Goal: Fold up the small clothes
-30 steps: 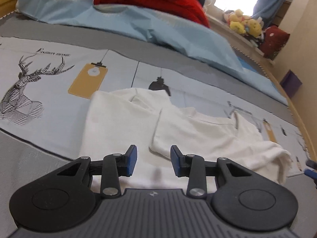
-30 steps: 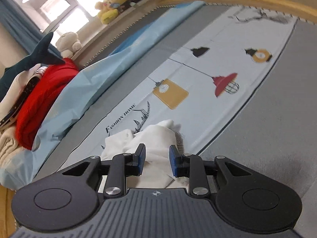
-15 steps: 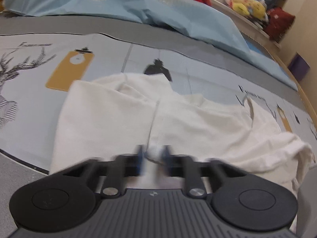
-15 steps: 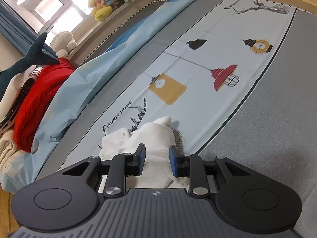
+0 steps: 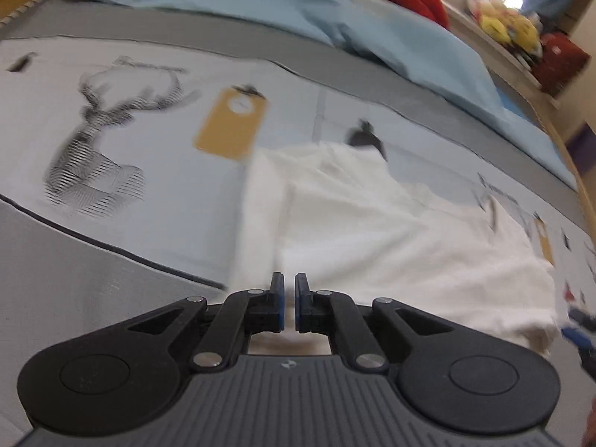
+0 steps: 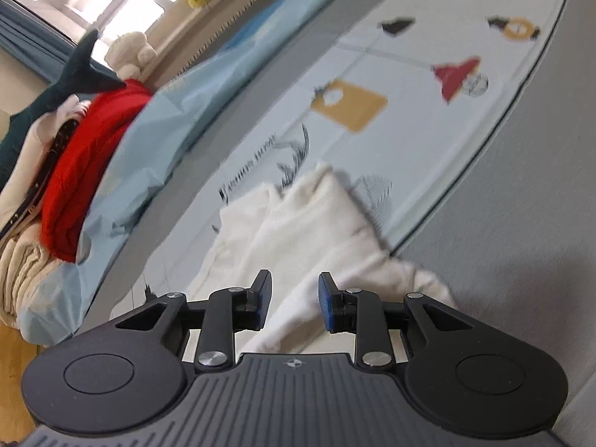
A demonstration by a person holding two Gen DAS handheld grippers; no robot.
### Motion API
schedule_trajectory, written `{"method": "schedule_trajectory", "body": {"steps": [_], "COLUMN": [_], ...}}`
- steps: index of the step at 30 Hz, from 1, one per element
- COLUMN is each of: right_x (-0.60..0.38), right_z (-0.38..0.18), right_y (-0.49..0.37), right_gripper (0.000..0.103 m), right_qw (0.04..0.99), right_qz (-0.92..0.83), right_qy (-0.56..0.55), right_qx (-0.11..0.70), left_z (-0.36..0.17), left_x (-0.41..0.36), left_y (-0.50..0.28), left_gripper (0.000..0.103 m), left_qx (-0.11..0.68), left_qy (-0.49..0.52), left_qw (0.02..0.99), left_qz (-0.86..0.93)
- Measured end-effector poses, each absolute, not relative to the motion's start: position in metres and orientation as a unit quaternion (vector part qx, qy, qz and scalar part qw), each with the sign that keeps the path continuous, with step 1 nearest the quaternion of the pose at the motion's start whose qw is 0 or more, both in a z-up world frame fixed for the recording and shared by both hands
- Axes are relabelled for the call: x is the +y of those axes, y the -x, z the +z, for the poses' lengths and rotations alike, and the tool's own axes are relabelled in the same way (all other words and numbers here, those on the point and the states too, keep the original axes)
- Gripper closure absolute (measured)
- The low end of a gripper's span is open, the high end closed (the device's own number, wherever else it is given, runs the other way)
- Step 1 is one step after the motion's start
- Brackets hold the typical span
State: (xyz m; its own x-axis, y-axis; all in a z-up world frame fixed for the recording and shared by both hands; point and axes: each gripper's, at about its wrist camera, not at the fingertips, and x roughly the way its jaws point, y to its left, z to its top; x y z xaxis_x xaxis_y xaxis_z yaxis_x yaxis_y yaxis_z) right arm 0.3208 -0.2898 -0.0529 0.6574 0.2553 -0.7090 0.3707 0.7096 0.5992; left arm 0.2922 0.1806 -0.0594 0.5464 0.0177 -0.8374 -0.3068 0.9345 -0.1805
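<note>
So the bed (image 5: 93, 298) takes up pretty much everything here, grey cover with a pale printed panel running across it (deer drawing, yellow tags, little lamps). Along the far side there's a rumpled light blue sheet (image 5: 372, 29) with a red blanket (image 6: 85, 156) piled on it, and some plush toys (image 5: 503, 26) on the ledge past that.

The small white cotton garment (image 5: 391, 246) is spread out on the printed panel, partly folded over itself, with its near edge reaching onto the grey part.

The left gripper (image 5: 289, 303) is tipped steeply down at the near edge of the garment. Its jaws have just been closing and now sit nearly together, only a thin slit between the blue pads. White cloth is right at the tips, but honestly I can't tell if any is pinched.

The right gripper (image 6: 294, 303) angles down over the other end of the garment, jaws partway open, cloth lying under the gap, pads not pressing on it.
</note>
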Motion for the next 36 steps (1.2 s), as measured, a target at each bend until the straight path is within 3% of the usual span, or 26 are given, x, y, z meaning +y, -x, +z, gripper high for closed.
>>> {"method": "schedule_trajectory", "body": {"steps": [3, 11, 12, 14, 15, 16, 17, 18, 20, 25, 32, 36], "right_x": [-0.287, -0.297, -0.3, -0.302, -0.3, -0.298, -0.298, -0.297, -0.299, -0.31, -0.301, -0.316], "right_z": [-0.063, -0.095, -0.097, -0.095, -0.09, -0.083, -0.077, -0.072, -0.071, -0.095, -0.037, -0.047], "right_y": [-0.321, -0.328, -0.328, -0.33, -0.331, -0.33, -0.328, -0.325, -0.324, -0.327, -0.323, -0.348], "right_gripper": [0.069, 0.062, 0.063, 0.076, 0.098, 0.099, 0.099, 0.099, 0.099, 0.095, 0.092, 0.092], "right_qw": [0.814, 0.774, 0.77, 0.776, 0.789, 0.805, 0.813, 0.818, 0.821, 0.769, 0.863, 0.867], "right_qz": [-0.044, -0.076, -0.082, -0.088, -0.095, -0.106, -0.109, -0.109, -0.114, -0.13, -0.147, -0.1], "right_qy": [-0.393, -0.443, -0.45, -0.447, -0.426, -0.398, -0.384, -0.378, -0.356, -0.365, -0.272, -0.295], "right_qx": [0.426, 0.447, 0.444, 0.436, 0.432, 0.428, 0.423, 0.42, 0.431, 0.509, 0.399, 0.389], "left_z": [-0.054, -0.07, -0.072, -0.08, -0.084, -0.088, -0.091, -0.093, -0.096, -0.09, -0.083, -0.082], "left_x": [0.187, 0.19, 0.188, 0.185, 0.183, 0.179, 0.175, 0.17, 0.163, 0.169, 0.179, 0.179], "left_y": [-0.294, -0.311, -0.312, -0.316, -0.317, -0.318, -0.319, -0.32, -0.32, -0.316, -0.317, -0.318], "left_gripper": [0.08, 0.076, 0.075, 0.075, 0.076, 0.076, 0.082, 0.094, 0.1, 0.1, 0.099, 0.098], "left_qx": [0.445, 0.447, 0.449, 0.456, 0.463, 0.469, 0.479, 0.49, 0.504, 0.506, 0.491, 0.485], "left_qy": [0.154, 0.165, 0.163, 0.161, 0.158, 0.152, 0.14, 0.122, 0.082, 0.08, 0.106, 0.117], "left_qw": [0.876, 0.875, 0.875, 0.872, 0.869, 0.867, 0.864, 0.861, 0.857, 0.855, 0.861, 0.863], "left_qz": [0.101, 0.087, 0.085, 0.078, 0.075, 0.072, 0.067, 0.065, 0.068, 0.076, 0.085, 0.075]}}
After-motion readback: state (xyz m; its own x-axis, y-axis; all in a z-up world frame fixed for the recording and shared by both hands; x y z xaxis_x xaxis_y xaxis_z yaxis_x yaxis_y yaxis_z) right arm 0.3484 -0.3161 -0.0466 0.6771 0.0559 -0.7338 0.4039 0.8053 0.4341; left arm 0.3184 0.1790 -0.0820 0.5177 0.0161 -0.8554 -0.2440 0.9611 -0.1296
